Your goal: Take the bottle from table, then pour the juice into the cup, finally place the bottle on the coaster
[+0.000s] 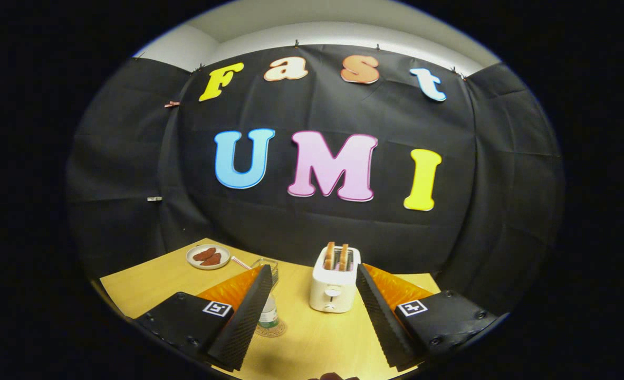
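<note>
A small clear bottle with a pale label stands upright on a round coaster on the wooden table. It sits right against the inner side of my left finger, which hides its upper part. A clear glass cup with a striped straw stands farther back, just past the left fingertip. My gripper is open, its fingers spread wide above the table with nothing pressed between them.
A white toaster with two slices of toast stands ahead between the fingers, closer to the right one. A small plate with brown food pieces lies at the far left, near the black cloth wall.
</note>
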Demonstrator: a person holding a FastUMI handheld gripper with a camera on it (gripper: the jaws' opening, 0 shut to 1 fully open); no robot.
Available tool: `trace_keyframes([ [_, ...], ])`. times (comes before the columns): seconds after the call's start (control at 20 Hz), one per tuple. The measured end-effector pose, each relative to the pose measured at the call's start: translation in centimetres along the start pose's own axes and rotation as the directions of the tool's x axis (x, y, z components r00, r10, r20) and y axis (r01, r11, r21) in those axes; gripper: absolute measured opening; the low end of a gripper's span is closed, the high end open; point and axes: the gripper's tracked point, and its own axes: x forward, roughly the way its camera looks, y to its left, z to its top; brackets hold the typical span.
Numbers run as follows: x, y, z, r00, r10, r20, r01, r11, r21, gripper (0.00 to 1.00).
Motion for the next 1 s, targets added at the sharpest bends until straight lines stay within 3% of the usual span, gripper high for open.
trace_keyframes([
  [0.25,-6.7,-4.8,3.3,0.989,-0.147,0.036,0.146,0.989,0.015,0.97],
  [0.45,-12.6,-6.0,2.6,0.973,-0.232,0.011,0.231,0.972,0.046,0.97],
  [0.7,-17.3,-5.5,0.7,0.962,-0.27,-0.045,0.272,0.96,0.072,0.98],
  [1.0,-18.0,-4.1,2.4,0.962,-0.272,-0.011,0.272,0.961,0.048,0.97],
])
